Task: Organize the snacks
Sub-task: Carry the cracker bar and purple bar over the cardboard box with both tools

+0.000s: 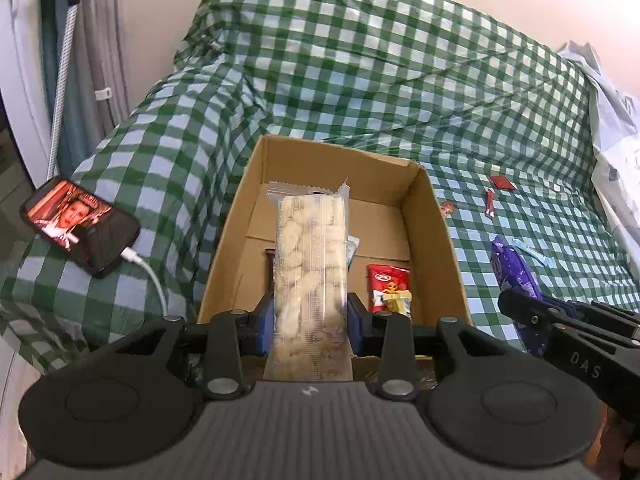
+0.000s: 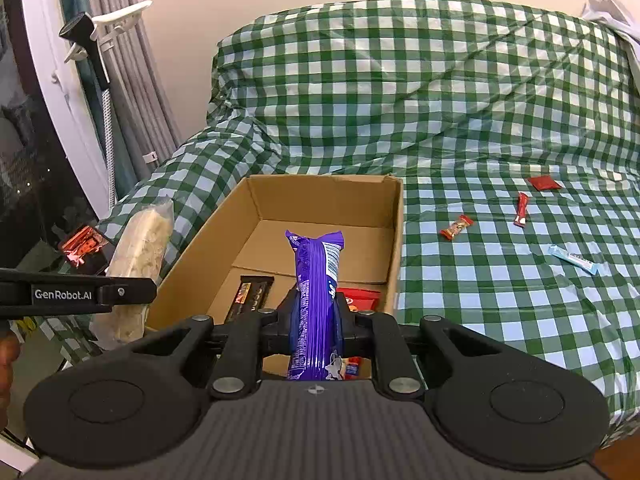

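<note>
My left gripper (image 1: 310,320) is shut on a clear pack of pale biscuits (image 1: 310,264), held upright over the near edge of an open cardboard box (image 1: 434,232). My right gripper (image 2: 316,312) is shut on a purple snack pack (image 2: 316,276), also standing up over the box (image 2: 396,240). Inside the box lie a red packet (image 1: 386,284) and a dark bar (image 2: 250,296). The right gripper with its purple pack (image 1: 516,276) shows at the right of the left wrist view. The biscuit pack (image 2: 140,256) shows at the left of the right wrist view.
The box sits on a green checked cloth (image 2: 480,280). Several small snacks lie loose to its right: a red sachet (image 2: 542,183), a red stick (image 2: 521,210), a small wrapped bar (image 2: 456,227), a light blue bar (image 2: 574,259). A phone (image 1: 80,224) on a cable lies left.
</note>
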Demonstrator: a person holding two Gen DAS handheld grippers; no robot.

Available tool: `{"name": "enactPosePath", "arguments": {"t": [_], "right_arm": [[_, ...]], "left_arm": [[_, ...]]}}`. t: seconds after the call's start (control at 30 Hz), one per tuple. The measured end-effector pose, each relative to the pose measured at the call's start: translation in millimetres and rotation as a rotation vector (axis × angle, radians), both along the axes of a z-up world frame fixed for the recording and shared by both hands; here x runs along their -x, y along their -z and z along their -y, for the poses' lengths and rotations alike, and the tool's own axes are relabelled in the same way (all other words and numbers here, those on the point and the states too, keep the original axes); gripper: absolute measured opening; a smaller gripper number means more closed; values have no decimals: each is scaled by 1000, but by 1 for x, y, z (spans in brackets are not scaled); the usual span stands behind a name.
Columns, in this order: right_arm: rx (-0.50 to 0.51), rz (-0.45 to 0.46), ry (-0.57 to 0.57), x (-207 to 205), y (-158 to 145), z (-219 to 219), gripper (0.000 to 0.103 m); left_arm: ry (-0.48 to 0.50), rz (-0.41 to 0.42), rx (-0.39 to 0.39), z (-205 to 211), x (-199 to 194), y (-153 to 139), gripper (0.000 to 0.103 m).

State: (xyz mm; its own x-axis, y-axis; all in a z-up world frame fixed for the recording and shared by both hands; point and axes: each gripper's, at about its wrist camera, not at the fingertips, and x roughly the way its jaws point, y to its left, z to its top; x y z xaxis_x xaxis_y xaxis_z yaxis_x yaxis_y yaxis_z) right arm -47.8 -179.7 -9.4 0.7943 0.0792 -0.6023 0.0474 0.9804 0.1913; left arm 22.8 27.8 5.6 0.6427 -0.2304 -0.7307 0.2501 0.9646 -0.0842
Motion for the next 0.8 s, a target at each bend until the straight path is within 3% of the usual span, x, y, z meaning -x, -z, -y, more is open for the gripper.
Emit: {"name": "enactPosePath", "arguments": {"t": [0.4,0.8], "right_arm": [[26,-29,-26,-16,3,-17,17],[17,-60,-23,-31,14,-12,17]], "left_arm": [[-32,-8,15,-15,-13,5,40],[-62,-56,-19,-11,-32,17,40]]}}
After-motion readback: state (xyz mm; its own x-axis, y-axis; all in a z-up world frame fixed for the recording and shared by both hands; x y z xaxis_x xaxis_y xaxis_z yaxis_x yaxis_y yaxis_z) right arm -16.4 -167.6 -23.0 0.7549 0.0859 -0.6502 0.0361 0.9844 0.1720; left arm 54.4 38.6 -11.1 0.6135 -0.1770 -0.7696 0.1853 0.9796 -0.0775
